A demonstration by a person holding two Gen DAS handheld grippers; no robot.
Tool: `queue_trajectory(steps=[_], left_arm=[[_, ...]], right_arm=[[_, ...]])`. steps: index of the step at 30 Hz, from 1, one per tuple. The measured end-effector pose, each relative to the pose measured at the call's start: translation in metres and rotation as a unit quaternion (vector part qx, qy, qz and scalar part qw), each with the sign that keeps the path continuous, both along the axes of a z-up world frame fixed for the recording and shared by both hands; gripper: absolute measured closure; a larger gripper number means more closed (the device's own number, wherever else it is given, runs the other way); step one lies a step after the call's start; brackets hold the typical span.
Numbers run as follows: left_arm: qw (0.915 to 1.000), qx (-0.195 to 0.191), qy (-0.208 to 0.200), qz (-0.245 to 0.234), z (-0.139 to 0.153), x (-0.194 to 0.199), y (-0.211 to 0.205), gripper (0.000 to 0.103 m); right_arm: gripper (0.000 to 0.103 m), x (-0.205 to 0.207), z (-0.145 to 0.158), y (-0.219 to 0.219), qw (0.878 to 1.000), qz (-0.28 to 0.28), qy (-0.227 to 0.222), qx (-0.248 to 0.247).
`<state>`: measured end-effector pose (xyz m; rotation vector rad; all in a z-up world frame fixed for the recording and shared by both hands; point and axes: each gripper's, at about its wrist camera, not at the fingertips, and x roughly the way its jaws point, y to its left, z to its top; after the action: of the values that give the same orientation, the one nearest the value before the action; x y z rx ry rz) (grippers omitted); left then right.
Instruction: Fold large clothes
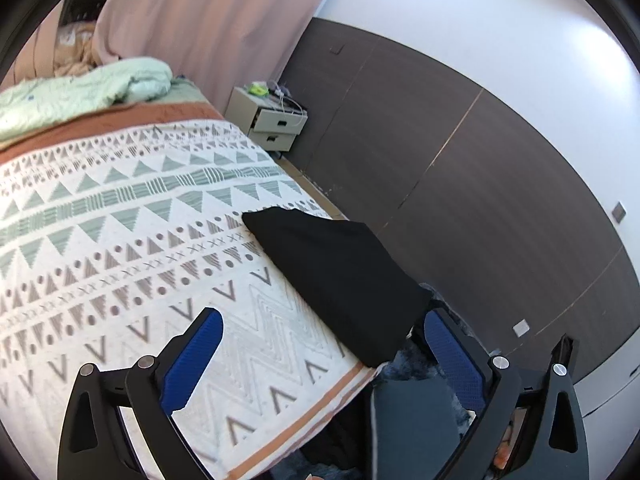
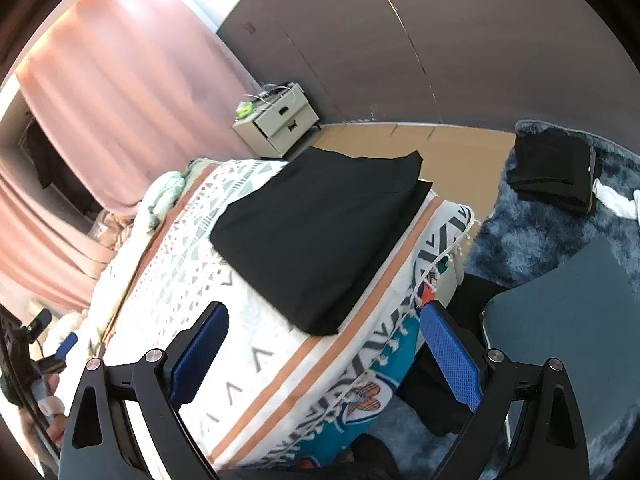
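Clearly we have the black garment (image 2: 320,236) folded into a flat, layered rectangle, lying at the corner of the bed on the patterned bedspread (image 1: 120,240), close to its orange-striped edge. No loose sleeve or hem shows, so we judge this piece folded, with at most squaring up or moving it left. Our left gripper (image 1: 320,360) and right gripper (image 2: 324,356) both hang back from the cloth with fingers spread wide and nothing between them. Farther out, a dark folded stack (image 2: 552,172) sits on the shaggy blue rug (image 2: 520,240) with something white beside it; whether more clothes wait we cannot tell. Beyond stand the nightstand (image 1: 272,120) and pink curtain (image 1: 208,20).
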<state>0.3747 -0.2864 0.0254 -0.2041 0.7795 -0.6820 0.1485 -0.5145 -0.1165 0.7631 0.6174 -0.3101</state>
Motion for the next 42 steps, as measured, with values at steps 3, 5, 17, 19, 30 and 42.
queue_trajectory(steps=[3,5,17,19,30,42], left_arm=[[0.9999,0.001,-0.012,-0.005,0.01,-0.022,0.019,0.001],[0.9998,-0.001,-0.02,0.002,0.016,-0.037,0.034,0.001],[0.9962,0.021,-0.078,0.032,0.041,-0.123,0.089,0.001],[0.9951,0.024,-0.089,0.036,0.042,-0.139,0.095,0.001],[0.9874,0.034,-0.139,0.067,0.045,-0.227,0.122,0.001],[0.9779,0.051,-0.163,0.12,0.026,-0.282,0.163,0.001]], right_arm=[[0.006,-0.014,0.013,0.021,1.0,0.003,-0.008,-0.013],[0.006,-0.02,0.019,0.032,1.0,0.008,-0.009,-0.02],[0.006,-0.067,0.059,0.096,0.997,0.048,-0.03,-0.061],[0.006,-0.074,0.065,0.107,0.995,0.055,-0.035,-0.07],[0.005,-0.112,0.086,0.16,0.987,0.107,-0.045,-0.113],[0.005,-0.155,0.09,0.206,0.978,0.137,-0.05,-0.146]])
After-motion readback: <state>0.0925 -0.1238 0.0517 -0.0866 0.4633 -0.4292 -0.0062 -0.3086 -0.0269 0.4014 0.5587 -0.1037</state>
